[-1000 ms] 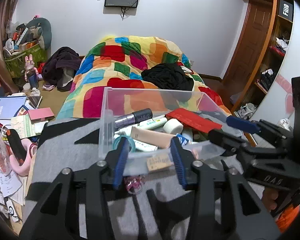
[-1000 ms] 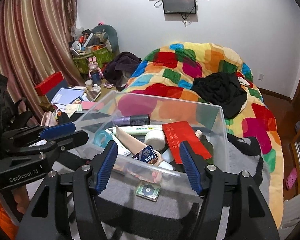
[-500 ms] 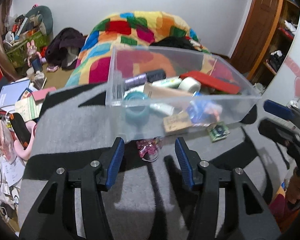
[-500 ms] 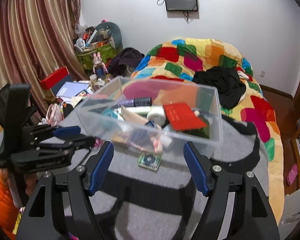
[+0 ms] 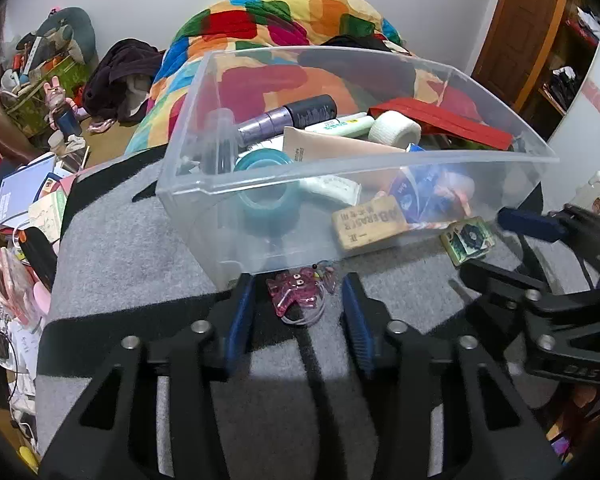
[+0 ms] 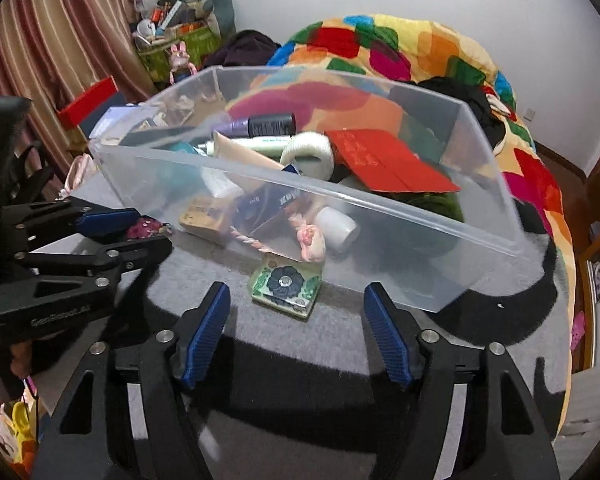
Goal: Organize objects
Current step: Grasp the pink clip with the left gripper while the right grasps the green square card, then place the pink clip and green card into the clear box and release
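A clear plastic bin stands on the grey mat and holds several small items: a purple tube, a red envelope, white tape, teal tape, an eraser. A pink hair clip lies on the mat just in front of the bin. My left gripper is open with its fingers either side of the clip. A small green tin lies on the mat by the bin. My right gripper is open and empty, just short of the tin.
A bed with a multicoloured quilt lies behind the bin. Books, papers and clutter sit left of the mat. A wooden door and shelves are at the right. The grey mat ends at a black border.
Both grippers have dropped lower and closed in on the mat. The left now straddles the pink clip; the right now faces the green tin. Both stayed open.
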